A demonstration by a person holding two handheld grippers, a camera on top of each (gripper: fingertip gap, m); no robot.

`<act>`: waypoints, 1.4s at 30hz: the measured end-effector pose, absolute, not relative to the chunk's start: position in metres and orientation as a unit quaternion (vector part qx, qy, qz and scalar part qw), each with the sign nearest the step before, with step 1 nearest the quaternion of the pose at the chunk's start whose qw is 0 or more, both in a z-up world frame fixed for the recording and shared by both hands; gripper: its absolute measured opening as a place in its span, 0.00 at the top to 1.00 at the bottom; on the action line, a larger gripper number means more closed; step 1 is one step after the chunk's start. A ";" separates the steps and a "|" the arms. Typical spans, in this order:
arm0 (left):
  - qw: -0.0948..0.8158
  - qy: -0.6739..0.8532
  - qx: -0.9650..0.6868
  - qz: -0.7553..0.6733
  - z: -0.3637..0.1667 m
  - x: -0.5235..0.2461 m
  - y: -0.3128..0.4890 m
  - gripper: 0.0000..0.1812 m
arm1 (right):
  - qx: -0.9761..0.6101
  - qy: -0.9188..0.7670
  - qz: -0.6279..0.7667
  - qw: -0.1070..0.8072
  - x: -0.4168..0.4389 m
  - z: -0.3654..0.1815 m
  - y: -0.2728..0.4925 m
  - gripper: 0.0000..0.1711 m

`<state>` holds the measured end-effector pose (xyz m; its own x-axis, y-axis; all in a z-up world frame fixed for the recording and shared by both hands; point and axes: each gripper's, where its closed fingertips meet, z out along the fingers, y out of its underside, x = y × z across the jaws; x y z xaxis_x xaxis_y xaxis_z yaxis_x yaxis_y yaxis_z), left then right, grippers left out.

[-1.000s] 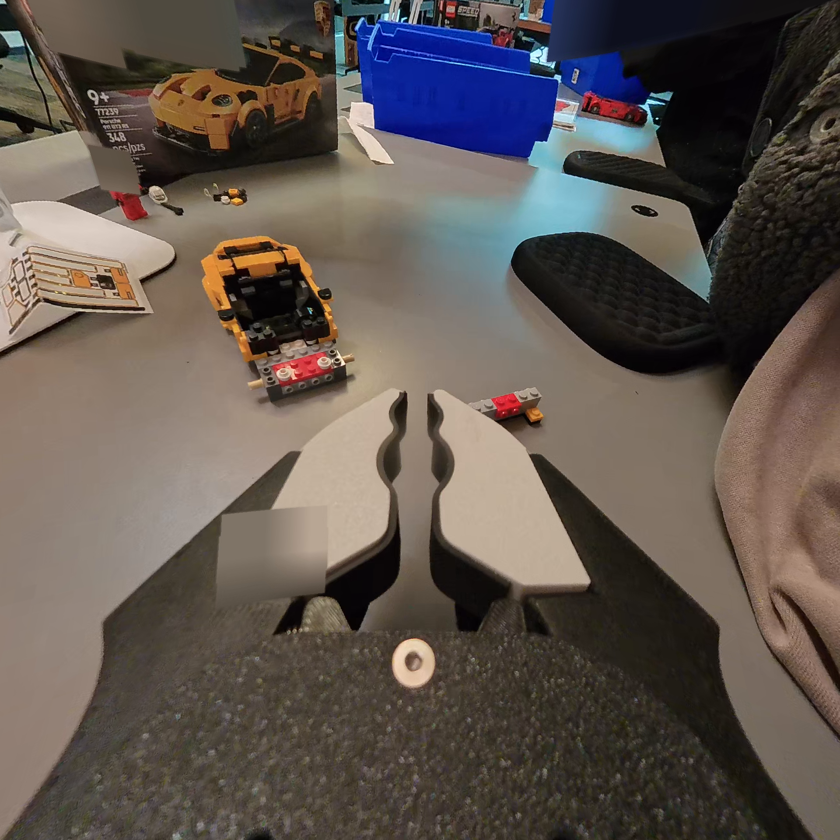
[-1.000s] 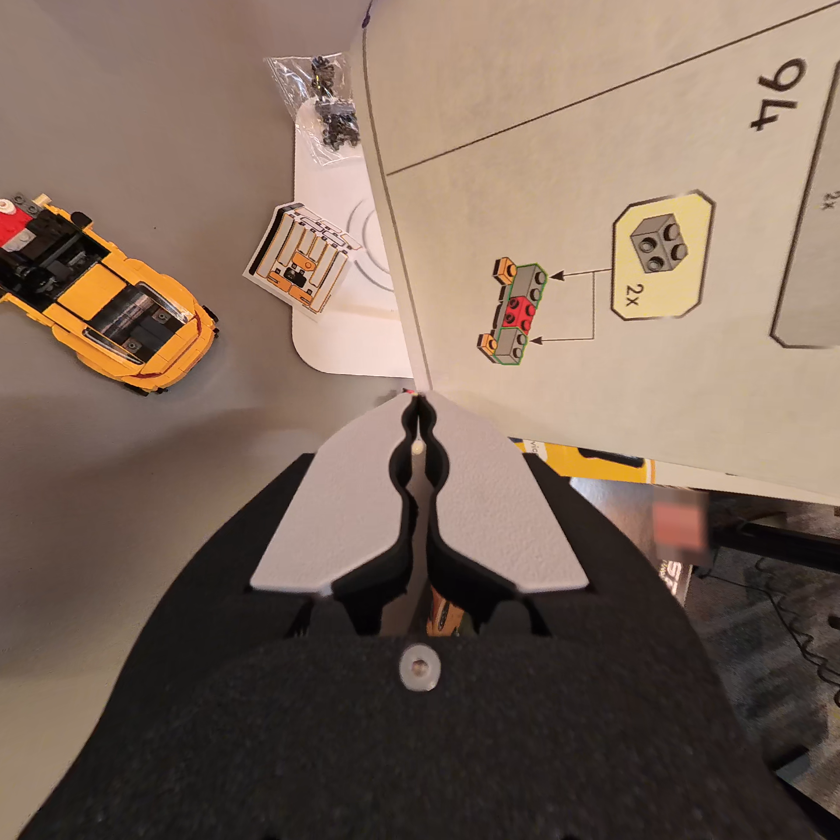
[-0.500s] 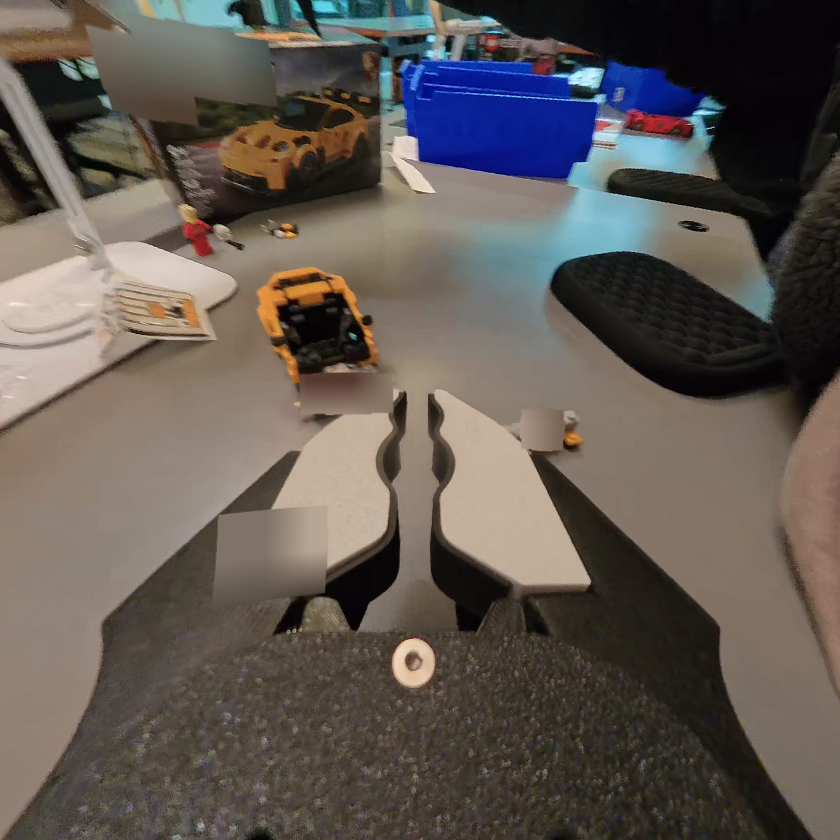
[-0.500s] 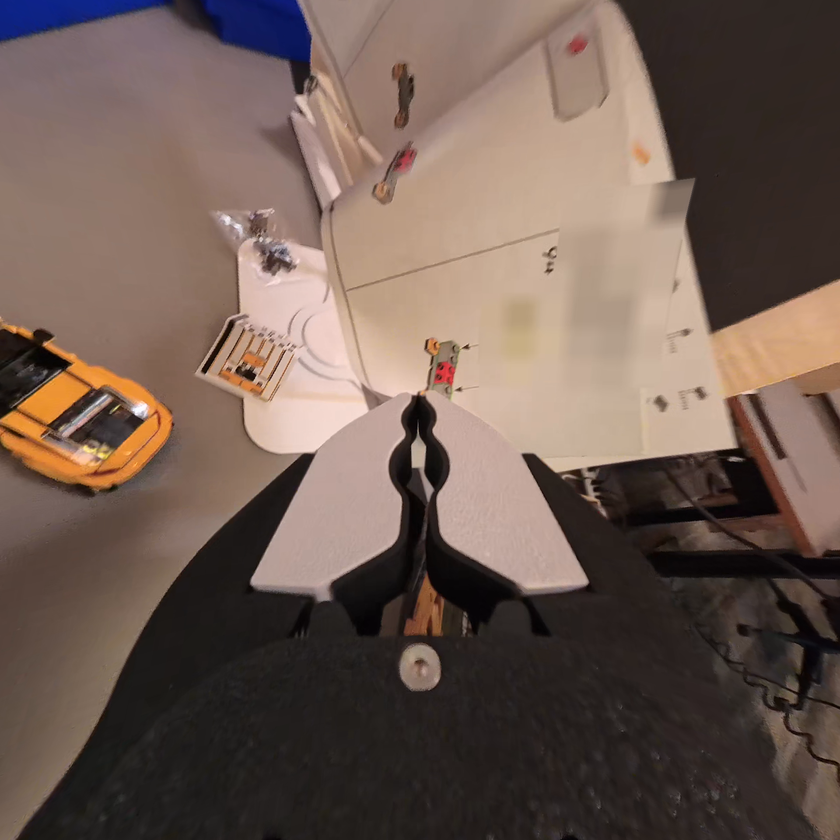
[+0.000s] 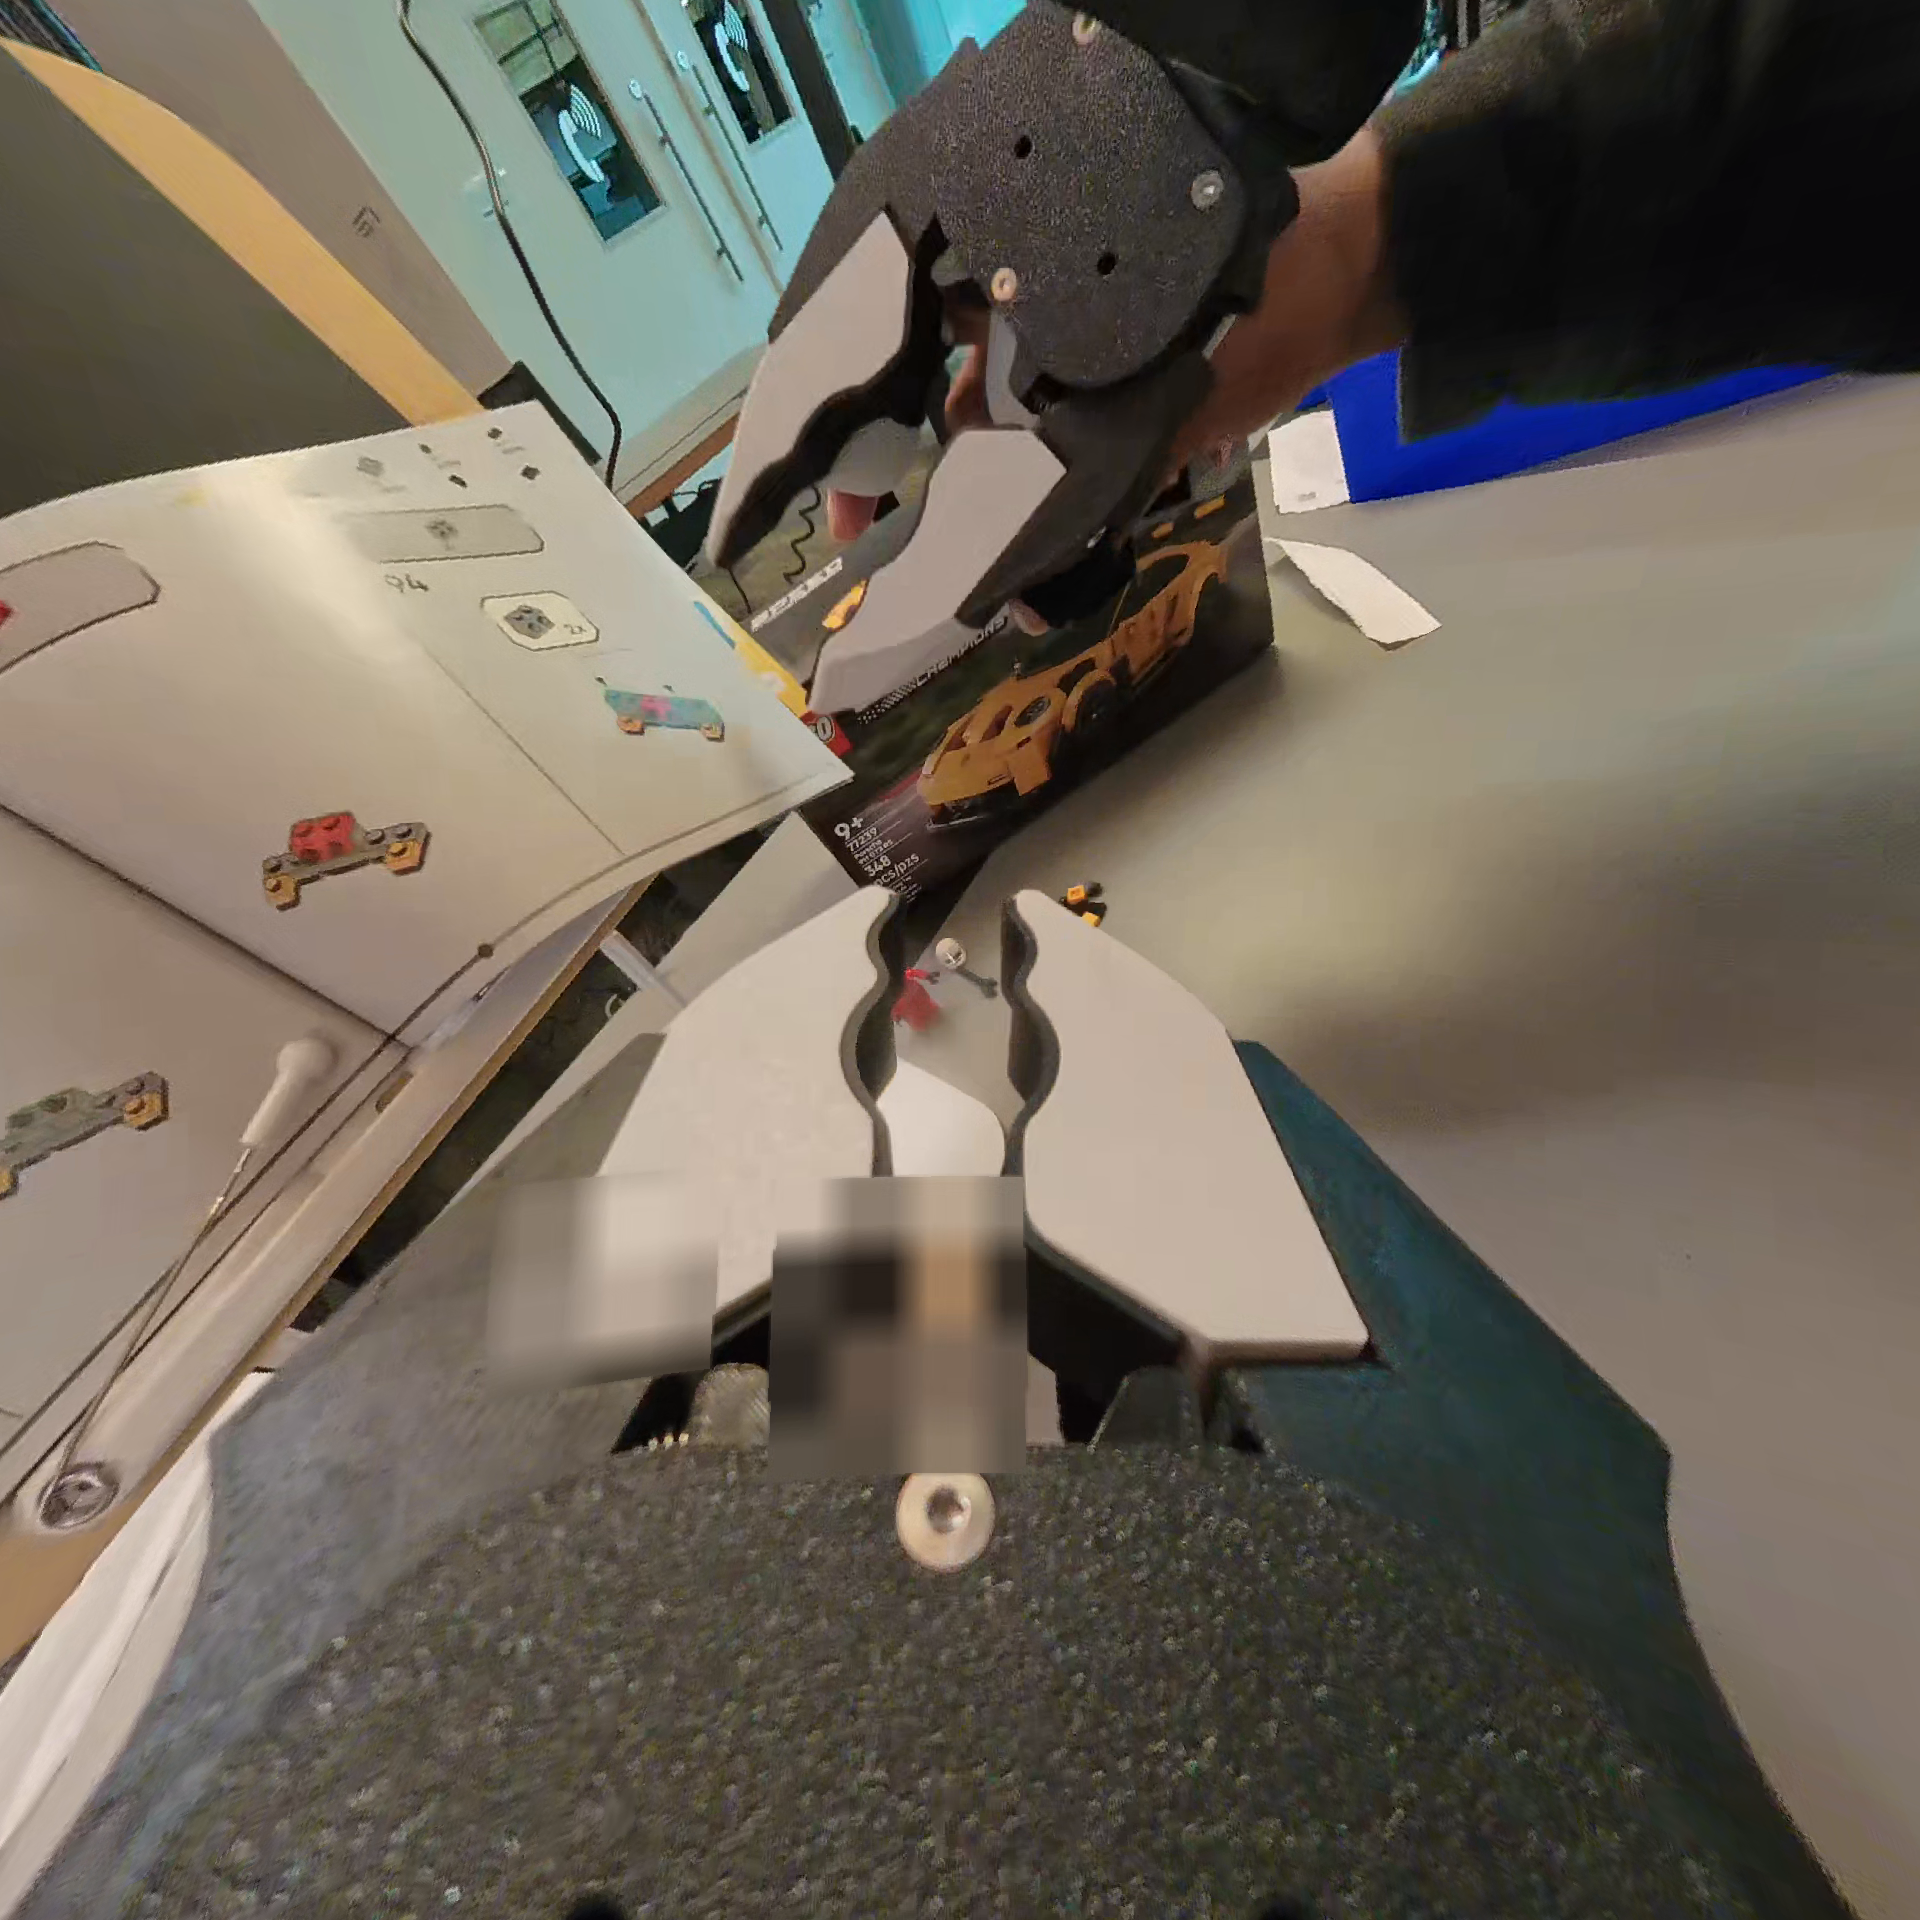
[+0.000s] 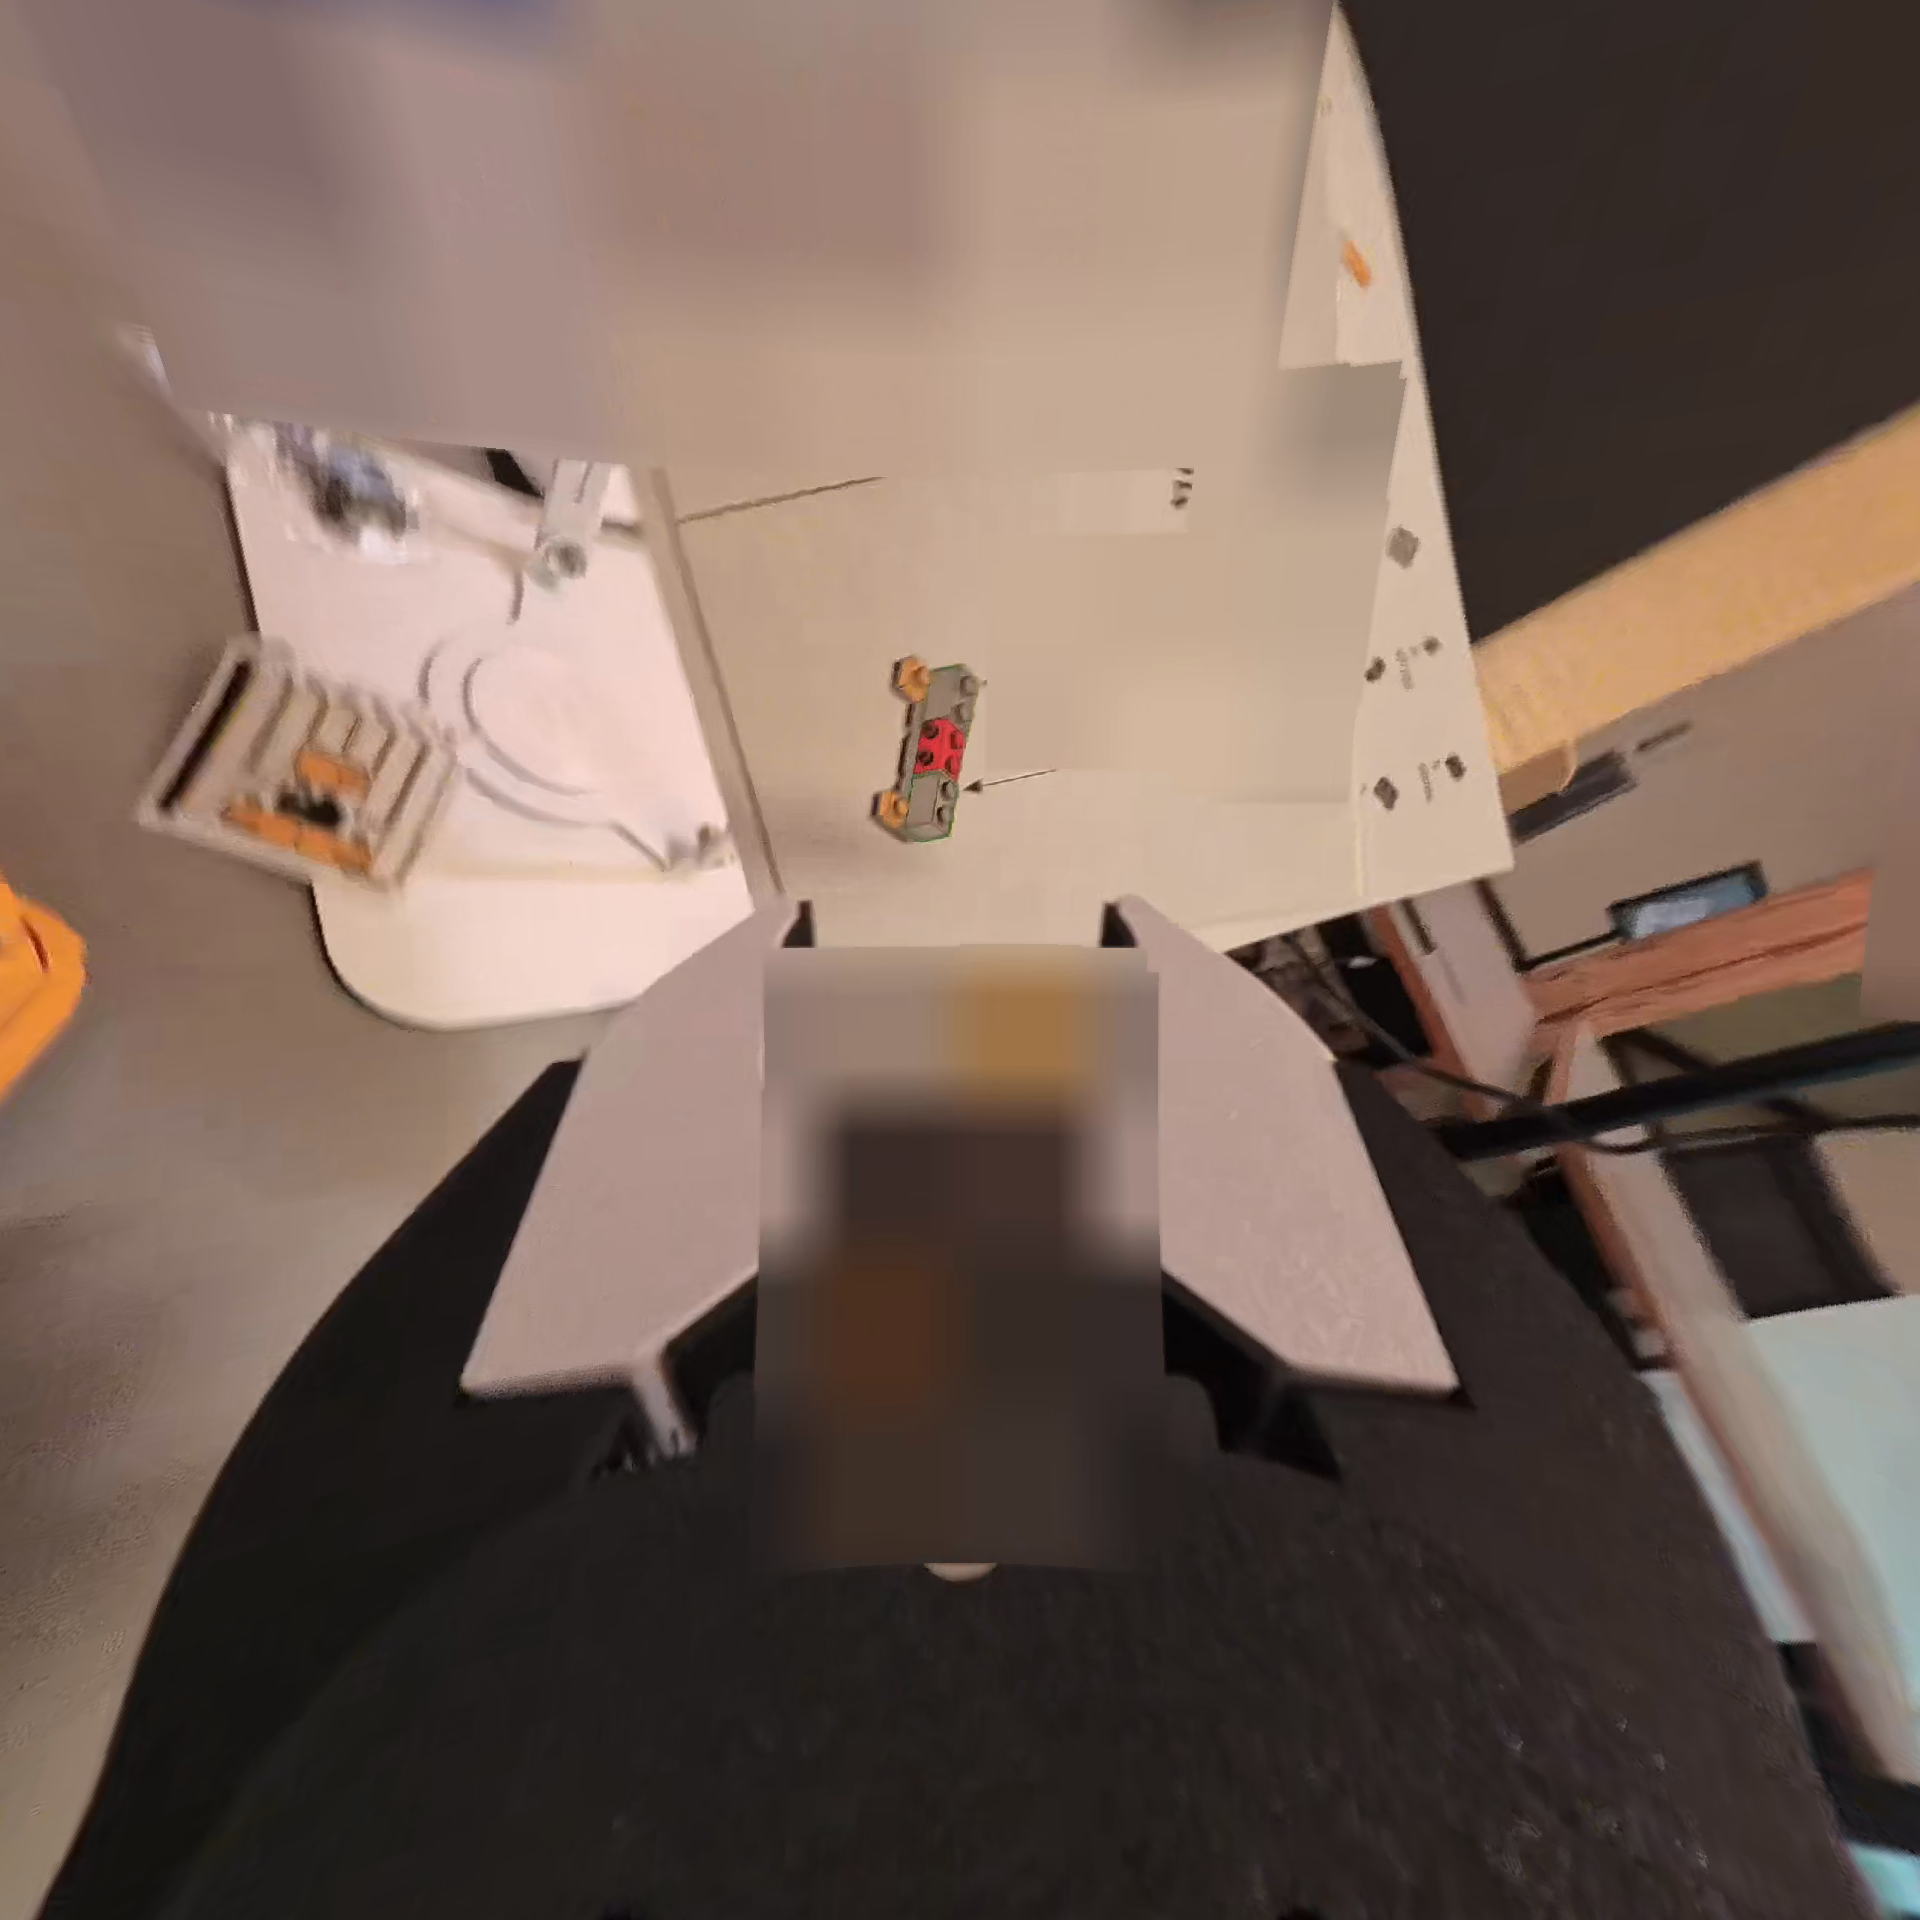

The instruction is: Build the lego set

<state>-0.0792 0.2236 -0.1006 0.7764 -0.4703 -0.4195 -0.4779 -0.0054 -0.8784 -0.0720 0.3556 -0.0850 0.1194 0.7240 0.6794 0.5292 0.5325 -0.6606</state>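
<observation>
Build looked midway: instruction booklet [image 5: 343,665] stood open far left on a small sub-assembly step, yellow car [image 6: 26,987] barely in view at left edge. Left gripper [image 5: 943,920] slightly parted, empty; right gripper [image 6: 956,914] spread wide, empty, facing the booklet; loose pieces [image 5: 1081,900] lay beyond on grey table [image 5: 1558,831]

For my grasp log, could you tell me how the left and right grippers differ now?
The left gripper has a narrow gap; the right gripper is spread wide. The left points across the table; the right hangs raised, aimed at the instruction booklet. Both have grey fingers on black bodies.
</observation>
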 end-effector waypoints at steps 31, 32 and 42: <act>0.616 0.267 -0.741 -0.020 -0.111 -0.108 0.195 0.93 | -0.568 -0.376 0.216 0.699 -0.087 -0.042 0.389 0.69; 0.616 0.265 -0.742 -0.023 -0.111 -0.109 0.196 0.91 | -0.578 -0.378 0.227 0.686 -0.090 -0.046 0.387 0.62; 0.621 0.246 -0.743 -0.040 -0.120 -0.119 0.183 0.93 | -0.583 -0.340 0.167 0.719 -0.091 -0.038 0.408 0.89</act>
<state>-0.1187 0.1826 -0.1203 0.8754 -0.4154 -0.2473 -0.3170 -0.1072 -0.9423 -0.0911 0.4080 -0.0379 0.7135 0.6361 0.2937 0.1551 0.2654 -0.9516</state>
